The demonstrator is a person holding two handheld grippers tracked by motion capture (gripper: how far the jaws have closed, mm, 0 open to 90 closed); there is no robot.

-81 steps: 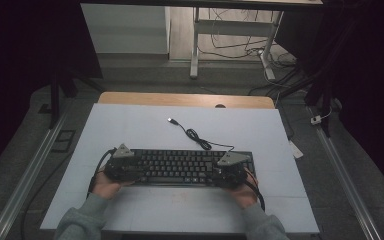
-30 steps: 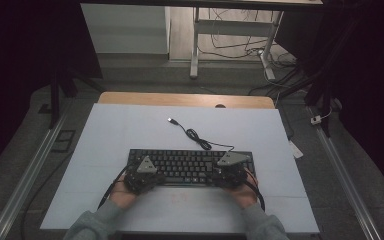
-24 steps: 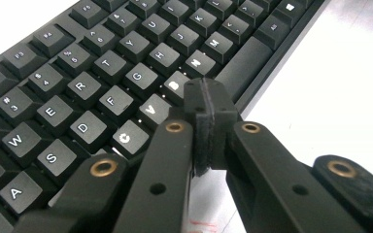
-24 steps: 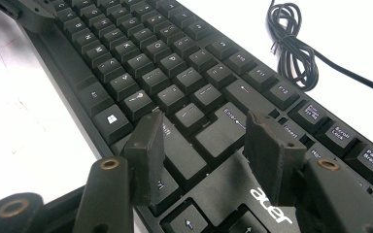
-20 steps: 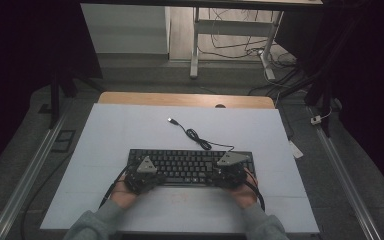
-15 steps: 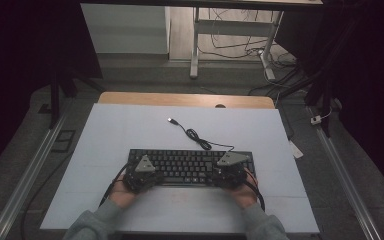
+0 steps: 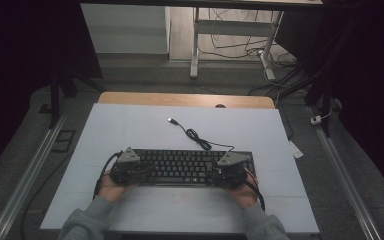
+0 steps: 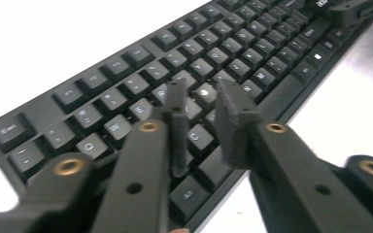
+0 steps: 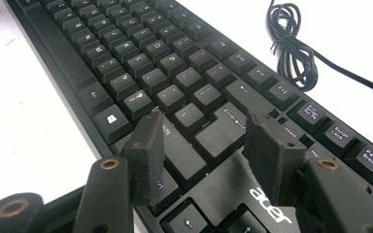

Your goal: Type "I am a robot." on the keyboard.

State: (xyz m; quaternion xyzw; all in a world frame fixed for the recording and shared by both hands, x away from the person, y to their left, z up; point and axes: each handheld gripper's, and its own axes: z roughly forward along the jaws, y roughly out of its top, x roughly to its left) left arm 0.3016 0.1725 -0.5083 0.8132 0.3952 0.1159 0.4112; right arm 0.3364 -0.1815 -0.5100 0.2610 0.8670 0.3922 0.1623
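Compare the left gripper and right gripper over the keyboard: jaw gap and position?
Gap: the left gripper has its jaws close together with a narrow slot between them; the right gripper has its jaws set clearly wider. Position: the left gripper sits over the letter keys at the keyboard's left end; the right gripper sits over the Enter and Shift area at its right end. Both are open, holding nothing, low over the keys.

High view looks down from above; both gripper views sit close over the shared keyboard (image 7: 187, 167), facing inward.
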